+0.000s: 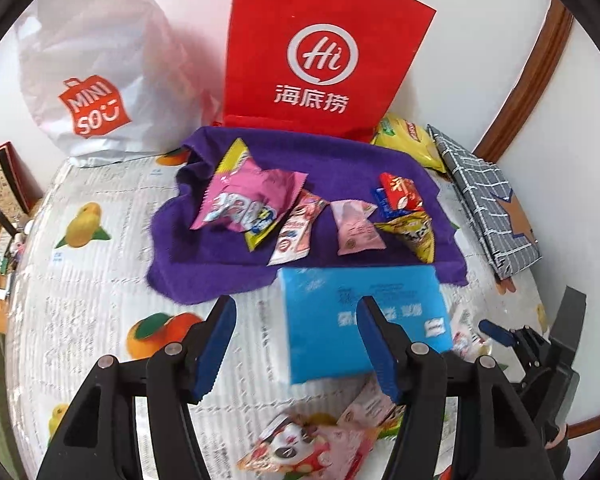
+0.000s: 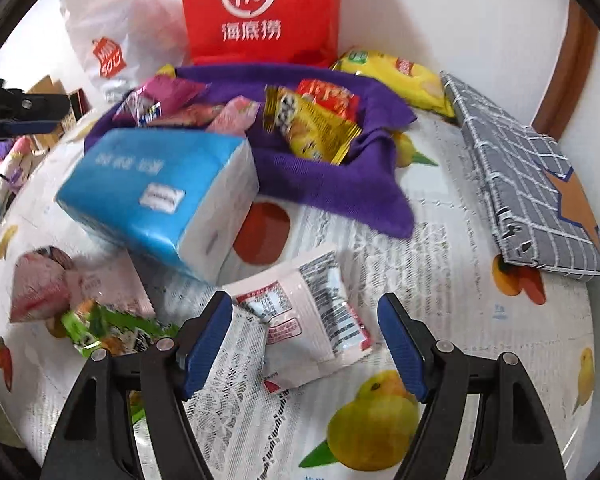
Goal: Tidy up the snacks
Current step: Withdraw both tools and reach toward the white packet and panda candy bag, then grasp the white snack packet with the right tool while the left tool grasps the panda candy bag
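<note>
Right wrist view: the right gripper (image 2: 305, 346) is spread, its jaws either side of a white snack sachet (image 2: 308, 322) lying flat on the fruit-print tablecloth (image 2: 440, 264), untouched by the pads. The sachet's long axis runs diagonally, from near the left pad toward far right. Its small print is too blurred to be read. Ahead left, a blue tissue pack (image 2: 148, 188) is seen, lettering smeared. Beyond, "Hi" is read on a red bag (image 2: 260, 8). The left gripper (image 1: 296, 346) is spread, empty.

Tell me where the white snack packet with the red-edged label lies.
In the right wrist view, the white packet lies on the tablecloth between the open fingers, just right of the blue tissue pack.
</note>
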`<state>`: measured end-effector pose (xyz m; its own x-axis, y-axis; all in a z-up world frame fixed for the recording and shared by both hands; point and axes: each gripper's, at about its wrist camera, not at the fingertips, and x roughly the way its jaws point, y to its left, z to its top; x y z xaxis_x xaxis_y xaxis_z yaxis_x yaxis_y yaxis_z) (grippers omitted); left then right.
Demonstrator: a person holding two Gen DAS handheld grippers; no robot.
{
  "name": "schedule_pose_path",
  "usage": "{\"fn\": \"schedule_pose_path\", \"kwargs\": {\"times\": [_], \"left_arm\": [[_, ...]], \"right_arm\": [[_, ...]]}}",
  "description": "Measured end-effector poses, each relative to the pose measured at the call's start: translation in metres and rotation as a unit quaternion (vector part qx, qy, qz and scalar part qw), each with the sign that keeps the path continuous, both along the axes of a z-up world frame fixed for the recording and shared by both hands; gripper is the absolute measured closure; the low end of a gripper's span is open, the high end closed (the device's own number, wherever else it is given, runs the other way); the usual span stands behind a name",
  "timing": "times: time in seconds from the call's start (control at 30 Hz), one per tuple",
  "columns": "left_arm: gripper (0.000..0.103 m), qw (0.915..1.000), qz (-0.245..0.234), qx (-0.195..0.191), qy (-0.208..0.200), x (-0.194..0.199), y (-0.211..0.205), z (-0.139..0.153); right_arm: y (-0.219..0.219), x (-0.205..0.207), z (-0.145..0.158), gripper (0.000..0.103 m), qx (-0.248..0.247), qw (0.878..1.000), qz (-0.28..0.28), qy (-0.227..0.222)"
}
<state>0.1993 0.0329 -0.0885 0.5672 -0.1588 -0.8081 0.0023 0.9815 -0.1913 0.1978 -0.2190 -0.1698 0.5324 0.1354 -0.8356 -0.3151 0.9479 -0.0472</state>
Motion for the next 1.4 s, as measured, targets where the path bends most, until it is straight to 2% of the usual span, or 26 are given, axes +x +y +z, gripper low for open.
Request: {"fn": "schedule_pose_path", "kwargs": {"times": [0.13,0.23,0.27,0.3,0.77,1.07,1.4], "left_arm": [[0.042,0.9999,0.011,0.007,0.003,-0.007,0.009,-0.001],[0.042,0.9998,0.017,0.006,0.005,-0.013,0.015,-0.004],[0.042,0.9998,0.018,0.005,0.006,-0.014,0.016,-0.005],[0.042,0.9998,0.018,0.005,0.007,-0.016,0.016,-0.006],[0.042,0.9990,-0.004,-0.014,0.043,-0.055,0.005,-0.038],[0.042,0.9975,-0.007,-0.033,0.062,-0.088,0.005,-0.046],[0.042,0.9956,-0.009,-0.048,0.079,-0.082,-0.011,-0.057]], "right_arm": [[0.002,0.005,-0.011,0.029,-0.011,1.000,0.000,-0.003],[-0.001,0.011,-0.018,0.039,0.001,1.000,-0.010,0.011],[-0.003,0.010,-0.018,0.051,0.012,1.000,-0.015,0.012],[-0.005,0.009,-0.016,0.052,0.014,1.000,-0.022,0.009],[-0.016,-0.026,0.009,0.053,0.021,0.997,-0.073,-0.002],[-0.015,-0.045,0.020,0.053,0.032,0.996,-0.078,-0.013],[-0.015,-0.059,0.024,0.053,0.041,0.996,-0.074,-0.016]]}}
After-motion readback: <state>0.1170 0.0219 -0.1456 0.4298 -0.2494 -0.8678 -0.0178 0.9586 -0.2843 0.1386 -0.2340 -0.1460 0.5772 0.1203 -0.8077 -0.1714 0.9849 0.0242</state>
